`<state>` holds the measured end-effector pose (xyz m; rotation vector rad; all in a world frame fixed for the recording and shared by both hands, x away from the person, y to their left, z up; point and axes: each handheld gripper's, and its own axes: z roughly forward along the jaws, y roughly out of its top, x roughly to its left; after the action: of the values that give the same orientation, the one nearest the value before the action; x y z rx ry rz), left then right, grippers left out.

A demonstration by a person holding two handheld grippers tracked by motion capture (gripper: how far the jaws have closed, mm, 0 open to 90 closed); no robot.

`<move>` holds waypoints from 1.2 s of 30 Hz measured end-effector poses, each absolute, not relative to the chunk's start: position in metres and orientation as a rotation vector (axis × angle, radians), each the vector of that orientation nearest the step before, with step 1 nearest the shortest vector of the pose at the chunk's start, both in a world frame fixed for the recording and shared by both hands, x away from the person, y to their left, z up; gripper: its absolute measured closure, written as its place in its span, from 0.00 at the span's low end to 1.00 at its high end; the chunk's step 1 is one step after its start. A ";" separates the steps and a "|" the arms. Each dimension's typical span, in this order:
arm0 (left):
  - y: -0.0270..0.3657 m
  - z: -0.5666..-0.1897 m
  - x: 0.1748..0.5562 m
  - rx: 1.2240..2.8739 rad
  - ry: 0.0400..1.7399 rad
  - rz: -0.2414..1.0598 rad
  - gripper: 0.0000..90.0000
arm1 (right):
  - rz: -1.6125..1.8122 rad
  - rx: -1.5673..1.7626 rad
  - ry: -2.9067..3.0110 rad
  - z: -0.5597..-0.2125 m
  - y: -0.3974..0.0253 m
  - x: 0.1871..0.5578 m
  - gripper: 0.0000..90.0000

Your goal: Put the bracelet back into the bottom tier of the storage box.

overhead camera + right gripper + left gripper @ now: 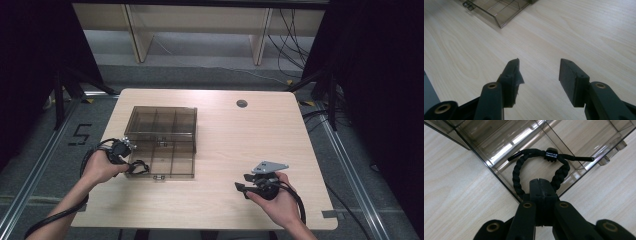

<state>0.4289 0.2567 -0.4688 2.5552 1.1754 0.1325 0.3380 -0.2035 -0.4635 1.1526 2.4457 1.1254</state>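
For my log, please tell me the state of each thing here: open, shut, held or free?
Organizer box: open, lid raised, compartments empty.
Braided bracelet: held over the box's corner compartment.
Left claw: shut on the bracelet.
Right claw: open, empty, above the table.

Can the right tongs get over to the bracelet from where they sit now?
Probably yes. The right tongs are open, holding nothing, with bare table between them and the open box. But the left tongs are already shut on the bracelet, crowding that corner.
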 end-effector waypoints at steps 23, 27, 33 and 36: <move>0.261 -0.455 0.423 2.465 1.165 0.227 0.90 | 1.123 1.148 2.449 -0.465 -0.203 0.338 0.57; 0.264 -0.444 0.414 2.409 1.153 0.276 0.83 | 1.117 1.180 2.457 -0.464 -0.202 0.337 0.57; 0.269 -0.435 0.395 2.287 1.172 0.331 0.71 | 1.127 1.180 2.451 -0.465 -0.202 0.337 0.57; 0.272 -0.432 0.383 2.269 1.157 0.367 0.64 | 1.124 1.180 2.454 -0.465 -0.202 0.337 0.57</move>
<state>0.3831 0.2716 -0.4315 2.2686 1.1565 0.3672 0.3370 -0.2017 -0.4649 1.1805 2.4542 1.1245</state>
